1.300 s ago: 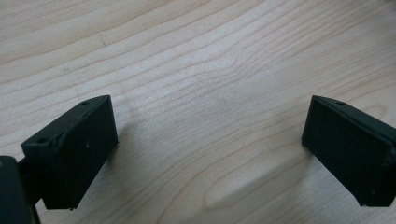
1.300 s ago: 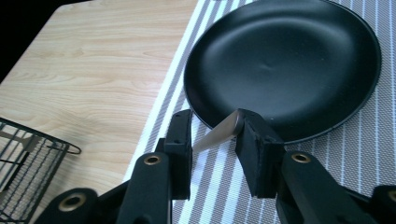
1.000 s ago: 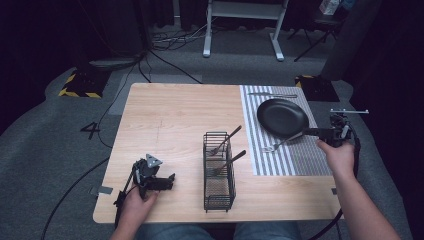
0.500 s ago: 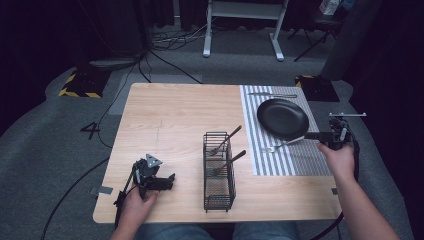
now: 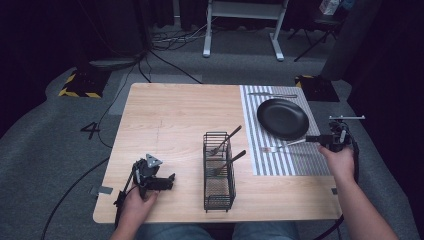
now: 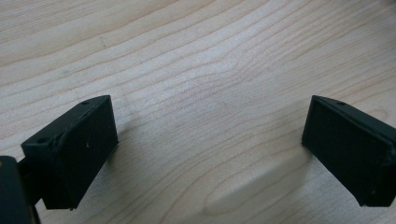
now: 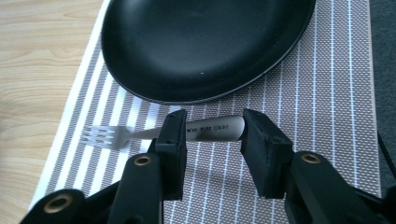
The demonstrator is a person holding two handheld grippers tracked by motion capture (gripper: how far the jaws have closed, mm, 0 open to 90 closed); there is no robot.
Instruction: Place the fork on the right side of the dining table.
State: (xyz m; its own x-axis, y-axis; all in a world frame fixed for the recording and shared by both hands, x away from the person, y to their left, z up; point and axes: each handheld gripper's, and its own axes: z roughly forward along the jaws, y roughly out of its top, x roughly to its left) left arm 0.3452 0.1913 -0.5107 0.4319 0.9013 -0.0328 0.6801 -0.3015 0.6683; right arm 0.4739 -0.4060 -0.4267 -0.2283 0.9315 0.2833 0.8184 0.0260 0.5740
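black wire rack (image 5: 219,172) holds two forks; past the rack, a black plate (image 5: 282,118) on a striped placemat (image 5: 292,160), knife (image 5: 272,95) beyond.

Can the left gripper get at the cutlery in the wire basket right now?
Probably yes: the left gripper is open and bare table lies between it and the basket.

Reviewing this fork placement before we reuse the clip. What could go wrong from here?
1. The right tool has its jaws around the handle end of the silver metal fork, seemingly with a gap at one side. The long tined end sticks out, so it could pivot or slip.
2. The fork lies right beside the black round plate on the grey striped placemat; a swing might knock the rim.
3. The left tool is open over bare wood, too far off to steady anything.
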